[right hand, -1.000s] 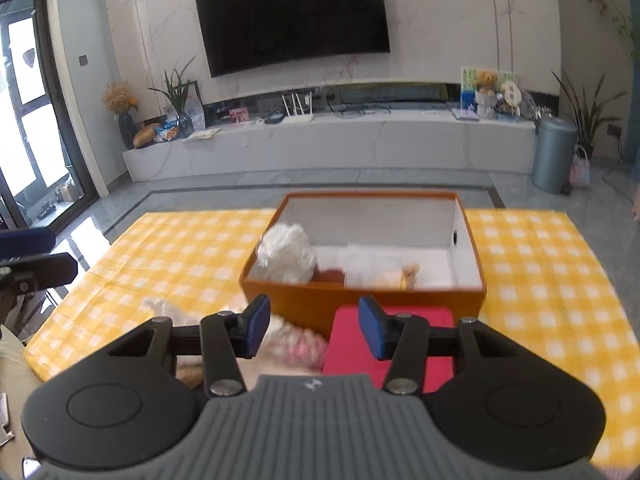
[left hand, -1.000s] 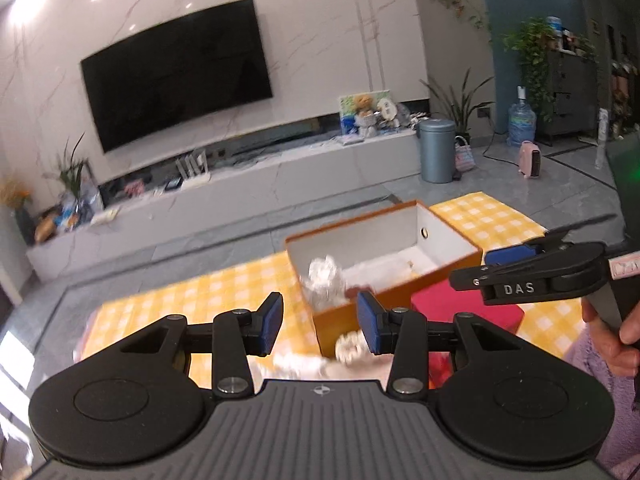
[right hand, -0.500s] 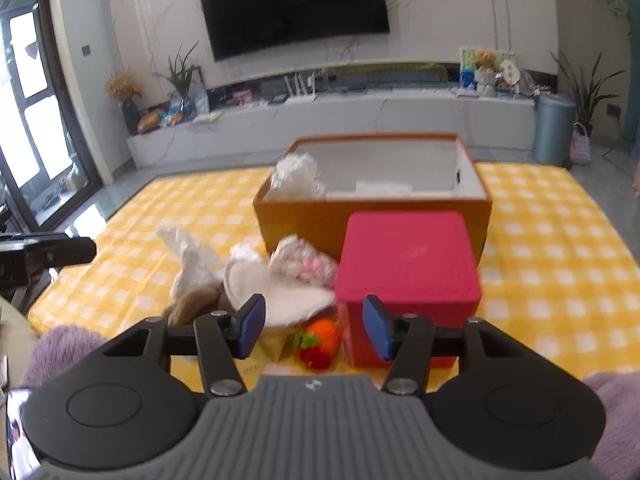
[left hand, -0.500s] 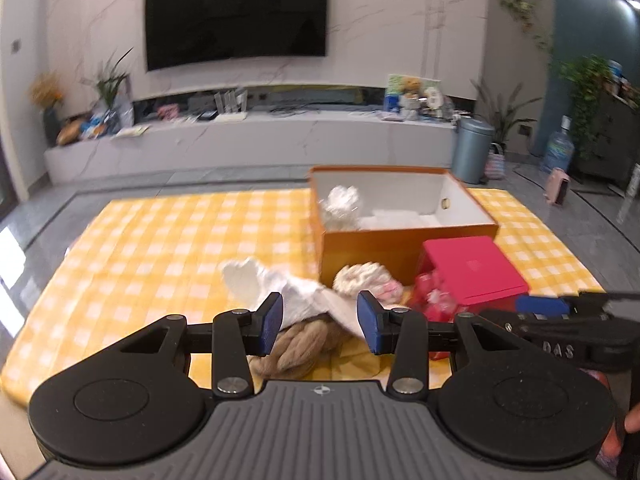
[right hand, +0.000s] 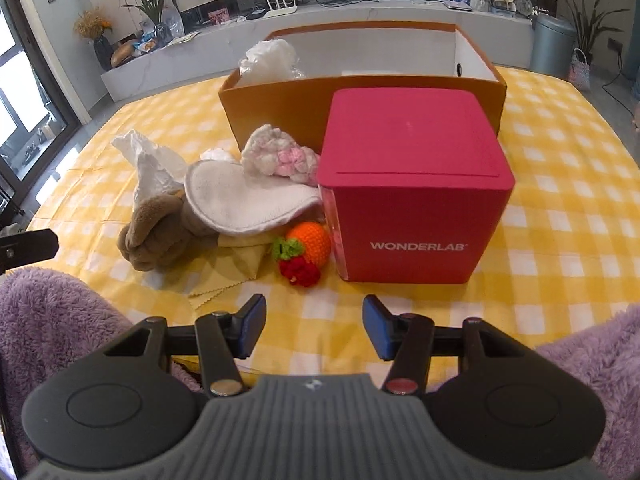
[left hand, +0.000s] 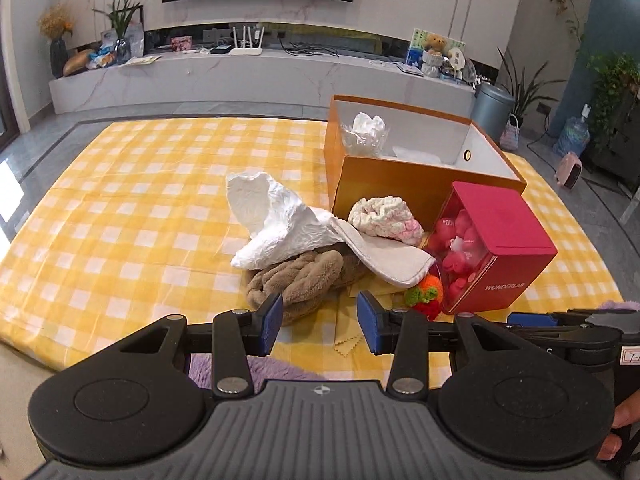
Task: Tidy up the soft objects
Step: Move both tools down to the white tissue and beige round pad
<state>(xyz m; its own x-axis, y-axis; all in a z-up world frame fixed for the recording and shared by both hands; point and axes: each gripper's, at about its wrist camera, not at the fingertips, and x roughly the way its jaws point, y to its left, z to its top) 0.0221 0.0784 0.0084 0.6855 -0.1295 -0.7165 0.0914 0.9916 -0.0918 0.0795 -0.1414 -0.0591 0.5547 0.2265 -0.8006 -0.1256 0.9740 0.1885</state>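
A pile of soft things lies on the yellow checked cloth (left hand: 120,216) before an open orange box (left hand: 400,184): a brown plush cloth (left hand: 296,280), crumpled white paper (left hand: 276,220), a round white pad (right hand: 240,196), a pink-white knit piece (right hand: 280,156), a crocheted orange and red fruit (right hand: 306,246) and a yellow cloth (right hand: 236,260). White crumpled plastic (left hand: 366,128) sits inside the box. My left gripper (left hand: 320,318) is open and empty, just short of the brown cloth. My right gripper (right hand: 314,326) is open and empty, in front of the crocheted fruit.
A red WONDERLAB box (right hand: 412,184) stands against the orange box's front, right of the pile. The right gripper's side shows in the left wrist view (left hand: 576,332). Purple fleece sleeves (right hand: 52,320) frame the near edge. A TV console (left hand: 240,76) is behind.
Both grippers have pulled back toward the near edge and tilted down, so the whole pile and the red box now show. Both stay open and empty.
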